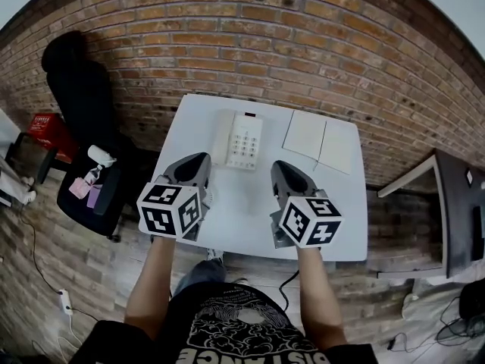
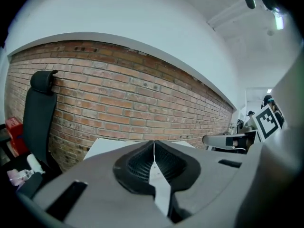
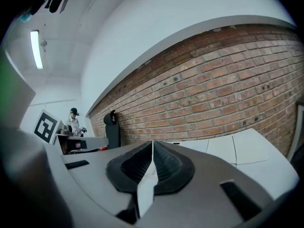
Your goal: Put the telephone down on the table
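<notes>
A white telephone (image 1: 239, 140) with a keypad lies flat on the far middle of the white table (image 1: 235, 218), its handset resting along its left side. My left gripper (image 1: 198, 161) hovers over the table just left of and nearer than the phone, jaws shut and empty. My right gripper (image 1: 280, 167) hangs to the phone's near right, also shut with nothing in it. In the left gripper view the left gripper (image 2: 153, 147) shows its pads meeting in a thin seam. The right gripper (image 3: 152, 148) looks the same in the right gripper view. Neither gripper touches the phone.
An open white notebook (image 1: 322, 141) lies at the table's far right. A brick wall runs behind the table. A black office chair (image 1: 82, 97) and a red box (image 1: 47, 127) stand to the left, and a dark desk (image 1: 458, 203) to the right.
</notes>
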Demonstrator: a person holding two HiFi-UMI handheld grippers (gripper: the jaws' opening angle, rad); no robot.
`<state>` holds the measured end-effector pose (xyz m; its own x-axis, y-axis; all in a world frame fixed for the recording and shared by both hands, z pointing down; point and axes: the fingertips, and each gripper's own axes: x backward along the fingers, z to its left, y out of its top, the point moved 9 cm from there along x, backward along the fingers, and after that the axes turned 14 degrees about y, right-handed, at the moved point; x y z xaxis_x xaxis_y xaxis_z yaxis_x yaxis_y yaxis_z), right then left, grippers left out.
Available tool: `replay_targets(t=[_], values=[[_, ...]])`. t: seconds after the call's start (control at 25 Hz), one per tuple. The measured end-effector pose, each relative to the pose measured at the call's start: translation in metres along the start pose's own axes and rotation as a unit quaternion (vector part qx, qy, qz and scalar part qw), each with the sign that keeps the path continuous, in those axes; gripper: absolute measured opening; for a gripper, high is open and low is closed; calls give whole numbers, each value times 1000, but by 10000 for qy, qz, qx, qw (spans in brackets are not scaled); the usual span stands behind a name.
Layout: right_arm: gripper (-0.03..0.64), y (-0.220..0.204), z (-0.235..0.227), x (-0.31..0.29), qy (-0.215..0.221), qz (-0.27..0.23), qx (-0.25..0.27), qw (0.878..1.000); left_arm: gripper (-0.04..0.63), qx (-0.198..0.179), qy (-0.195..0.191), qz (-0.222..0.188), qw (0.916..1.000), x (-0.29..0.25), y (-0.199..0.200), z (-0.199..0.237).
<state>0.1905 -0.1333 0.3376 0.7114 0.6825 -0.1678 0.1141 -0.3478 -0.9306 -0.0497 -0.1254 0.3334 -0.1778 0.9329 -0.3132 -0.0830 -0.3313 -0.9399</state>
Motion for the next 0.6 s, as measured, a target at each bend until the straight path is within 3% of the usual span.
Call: replay_targets(t=[0.6], values=[[3,-4,15,22,32,-101,62,9999,6,-133,-156,-90,9998,23,-8,-14]])
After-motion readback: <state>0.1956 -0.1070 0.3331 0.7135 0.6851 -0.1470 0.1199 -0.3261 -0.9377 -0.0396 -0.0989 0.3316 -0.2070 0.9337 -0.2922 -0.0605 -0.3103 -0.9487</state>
